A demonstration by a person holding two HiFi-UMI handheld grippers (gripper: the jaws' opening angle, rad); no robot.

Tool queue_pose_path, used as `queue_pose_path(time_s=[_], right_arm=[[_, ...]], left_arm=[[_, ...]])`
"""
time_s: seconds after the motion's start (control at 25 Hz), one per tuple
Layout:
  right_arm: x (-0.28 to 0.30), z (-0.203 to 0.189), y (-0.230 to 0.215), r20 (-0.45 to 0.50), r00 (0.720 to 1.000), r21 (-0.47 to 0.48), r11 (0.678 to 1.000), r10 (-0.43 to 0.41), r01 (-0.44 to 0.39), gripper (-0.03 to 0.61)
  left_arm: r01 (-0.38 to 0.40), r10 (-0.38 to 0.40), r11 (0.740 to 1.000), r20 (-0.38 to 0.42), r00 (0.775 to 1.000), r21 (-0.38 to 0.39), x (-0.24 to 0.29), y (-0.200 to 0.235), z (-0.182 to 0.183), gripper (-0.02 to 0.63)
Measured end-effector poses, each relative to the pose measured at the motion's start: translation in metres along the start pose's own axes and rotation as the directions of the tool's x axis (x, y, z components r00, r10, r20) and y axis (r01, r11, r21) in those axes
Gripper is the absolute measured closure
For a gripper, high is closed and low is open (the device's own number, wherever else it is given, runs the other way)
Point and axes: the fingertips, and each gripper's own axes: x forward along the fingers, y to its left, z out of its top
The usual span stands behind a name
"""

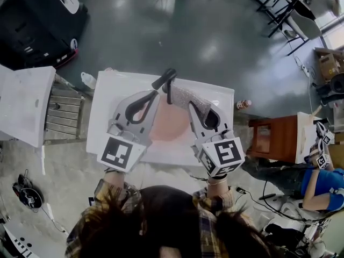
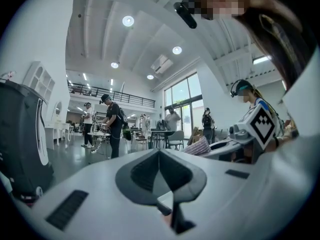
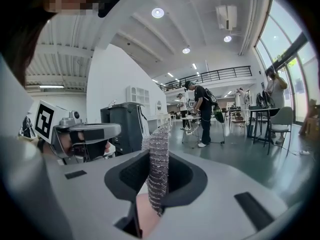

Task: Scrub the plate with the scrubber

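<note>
A pink plate (image 1: 167, 125) lies on the white table (image 1: 110, 93), under and between my two grippers. My right gripper (image 1: 186, 102) is shut on a silvery mesh scrubber (image 1: 183, 95), which stands up between its jaws (image 3: 159, 164) over the plate's far part. My left gripper (image 1: 165, 79) reaches past the plate's far left rim with its dark jaws pressed together (image 2: 159, 154), and I see nothing clamped in them. A sliver of pink plate (image 3: 146, 215) shows through the gap under the right jaws. From the left gripper view, the scrubber (image 2: 199, 146) sits off to the right.
A brown wooden stand (image 1: 275, 138) is right of the table, and a seated person in blue (image 1: 322, 187) is beyond it. A white cabinet (image 1: 21, 104) stands at the left and a black machine (image 1: 32, 26) at the far left. A small bottle (image 1: 243, 104) lies by the table's right edge.
</note>
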Motion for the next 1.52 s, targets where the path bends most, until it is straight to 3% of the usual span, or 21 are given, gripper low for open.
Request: queue_pose_path(time_s=[0.4, 0.76, 1.08, 1.28, 1.52], right_arm=[[0.009, -0.005, 0.002, -0.033, 0.999, 0.015, 1.000, -0.020, 0.020, 0.492], [0.009, -0.032, 0.000, -0.099, 0.995, 0.049, 0.998, -0.032, 0.037, 0.492], [0.014, -0.066, 0.008, -0.158, 0.987, 0.087, 0.996, 0.008, 0.006, 0.492], [0.016, -0.090, 0.017, -0.190, 0.981, 0.107, 0.994, 0.043, -0.023, 0.492], [0.021, -0.122, 0.026, -0.237, 0.969, 0.125, 0.991, 0.070, -0.042, 0.492]], left_arm=[[0.028, -0.030, 0.999, -0.053, 0.998, -0.026, 0.003, 0.012, -0.016, 0.597], [0.071, -0.078, 0.995, -0.121, 0.990, -0.064, 0.013, 0.009, -0.051, 0.597], [0.063, -0.075, 0.995, -0.176, 0.981, -0.073, 0.012, 0.009, -0.089, 0.597], [0.082, -0.085, 0.996, -0.210, 0.974, -0.026, 0.012, 0.009, -0.115, 0.597], [0.101, -0.103, 0.995, -0.234, 0.967, -0.021, 0.011, 0.005, -0.140, 0.597]])
